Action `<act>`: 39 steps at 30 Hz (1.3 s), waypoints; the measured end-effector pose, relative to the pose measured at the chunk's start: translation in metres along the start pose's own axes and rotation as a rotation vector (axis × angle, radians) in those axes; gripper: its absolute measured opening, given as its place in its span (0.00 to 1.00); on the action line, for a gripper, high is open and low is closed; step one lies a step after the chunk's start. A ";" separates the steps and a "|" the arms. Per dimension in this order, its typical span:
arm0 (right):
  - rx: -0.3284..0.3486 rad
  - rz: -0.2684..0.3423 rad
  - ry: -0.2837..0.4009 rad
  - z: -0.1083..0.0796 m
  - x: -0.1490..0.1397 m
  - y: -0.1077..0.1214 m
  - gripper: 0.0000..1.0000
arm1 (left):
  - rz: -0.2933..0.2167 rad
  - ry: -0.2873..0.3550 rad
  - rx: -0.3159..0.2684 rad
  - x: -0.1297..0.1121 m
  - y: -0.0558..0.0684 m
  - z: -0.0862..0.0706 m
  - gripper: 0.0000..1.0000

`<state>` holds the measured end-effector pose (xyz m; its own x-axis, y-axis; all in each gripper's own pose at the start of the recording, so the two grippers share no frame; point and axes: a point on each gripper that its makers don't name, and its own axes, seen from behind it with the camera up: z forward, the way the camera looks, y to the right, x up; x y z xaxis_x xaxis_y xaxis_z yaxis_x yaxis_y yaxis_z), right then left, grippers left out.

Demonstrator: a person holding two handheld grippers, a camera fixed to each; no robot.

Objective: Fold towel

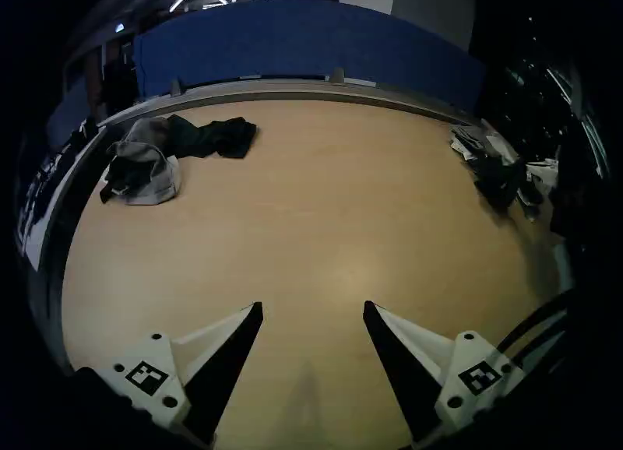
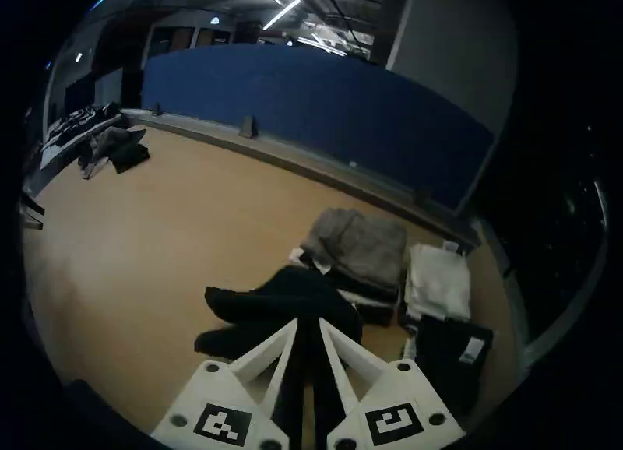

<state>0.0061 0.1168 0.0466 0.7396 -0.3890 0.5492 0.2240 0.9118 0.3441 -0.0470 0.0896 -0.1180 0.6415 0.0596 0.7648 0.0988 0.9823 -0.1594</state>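
A black towel (image 2: 272, 302) lies crumpled on the wooden table (image 2: 156, 232) in the right gripper view. My right gripper (image 2: 308, 324) is shut on its near edge, and dark cloth runs between the two nearly closed fingers. In the left gripper view my left gripper (image 1: 311, 306) stands open over the bare wooden table (image 1: 327, 216) with nothing between its fingers. The left gripper's white fingers (image 1: 226, 337) point toward the far side of the table.
Folded towels sit just beyond the black towel: a grey one (image 2: 354, 247) on a stack, a white one (image 2: 436, 283) and a black one (image 2: 448, 356). Crumpled grey cloth (image 1: 144, 166) and dark cloth (image 1: 222, 137) lie far left. More cloths (image 1: 498, 170) lie at the right edge. A blue partition (image 1: 311, 45) lines the back.
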 end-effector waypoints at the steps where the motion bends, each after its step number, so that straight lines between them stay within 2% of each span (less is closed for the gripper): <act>1: -0.002 0.009 -0.012 -0.002 -0.009 0.001 0.04 | 0.000 -0.001 -0.001 0.000 0.000 0.001 0.96; 6: -0.028 0.056 -0.068 -0.007 -0.051 0.009 0.04 | 0.006 -0.007 -0.004 0.000 0.003 0.004 0.96; 13: -0.082 0.132 -0.110 -0.015 -0.088 0.022 0.04 | 0.022 -0.007 -0.008 0.003 0.009 0.005 0.96; 21: -0.151 0.256 -0.171 -0.022 -0.134 0.036 0.04 | 0.027 -0.006 -0.008 0.005 0.011 0.003 0.96; 22: -0.161 0.271 -0.182 -0.023 -0.139 0.037 0.07 | 0.029 -0.006 -0.008 0.005 0.011 0.003 0.96; 24: -0.180 0.294 -0.207 -0.026 -0.151 0.039 0.27 | 0.032 -0.006 -0.008 0.005 0.012 0.002 0.96; 28: -0.207 0.284 -0.255 -0.031 -0.169 0.038 0.63 | 0.036 -0.005 -0.008 0.006 0.013 0.002 0.96; 30: -0.210 0.269 -0.267 -0.034 -0.174 0.037 0.76 | 0.038 -0.004 -0.009 0.006 0.014 0.002 0.96; 36: -0.245 0.256 -0.267 -0.040 -0.174 0.040 0.85 | 0.044 0.000 -0.015 0.009 0.017 0.002 0.96; 39: -0.252 0.260 -0.258 -0.042 -0.171 0.041 0.85 | 0.047 0.003 -0.016 0.009 0.018 0.001 0.96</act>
<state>-0.0849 0.2267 -0.0650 0.6161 -0.1334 0.7763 0.2226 0.9749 -0.0092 -0.0403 0.1081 -0.1128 0.6478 0.1055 0.7545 0.0806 0.9753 -0.2056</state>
